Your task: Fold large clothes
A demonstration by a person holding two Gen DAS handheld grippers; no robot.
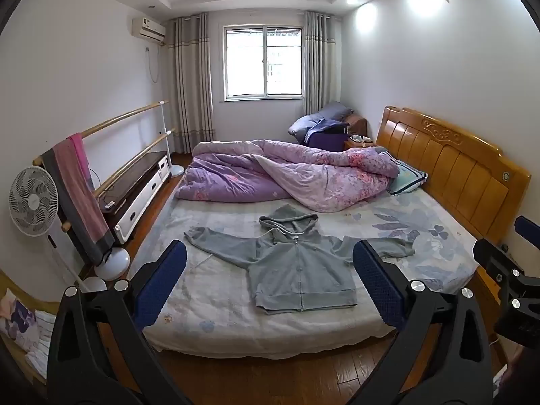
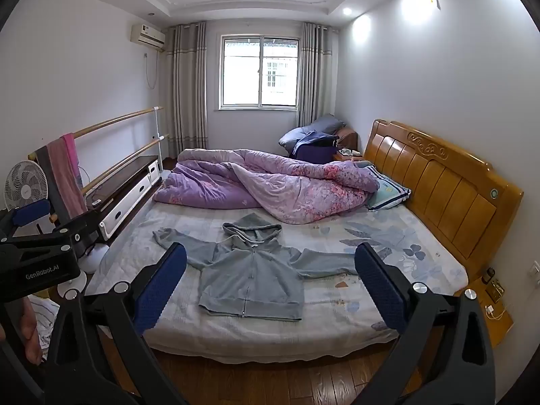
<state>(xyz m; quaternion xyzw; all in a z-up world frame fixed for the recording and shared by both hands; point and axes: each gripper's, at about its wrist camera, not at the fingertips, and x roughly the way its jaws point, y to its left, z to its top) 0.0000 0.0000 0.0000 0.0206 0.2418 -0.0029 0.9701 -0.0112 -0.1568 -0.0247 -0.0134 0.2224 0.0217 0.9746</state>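
Note:
A grey-blue zip hoodie (image 1: 297, 266) lies flat and face up on the bed (image 1: 209, 310), sleeves spread to both sides, hood toward the far side. It also shows in the right wrist view (image 2: 251, 280). My left gripper (image 1: 270, 260) is open and empty, held in the air in front of the bed's near edge. My right gripper (image 2: 270, 263) is also open and empty, at about the same height, to the right of the left one. Neither touches the hoodie.
A crumpled purple floral quilt (image 1: 287, 175) fills the far half of the bed. A wooden headboard (image 1: 449, 162) is on the right with a pillow (image 1: 406, 175). A white fan (image 1: 32, 202), a towel rail (image 1: 77, 185) and a low cabinet (image 1: 141, 185) stand left.

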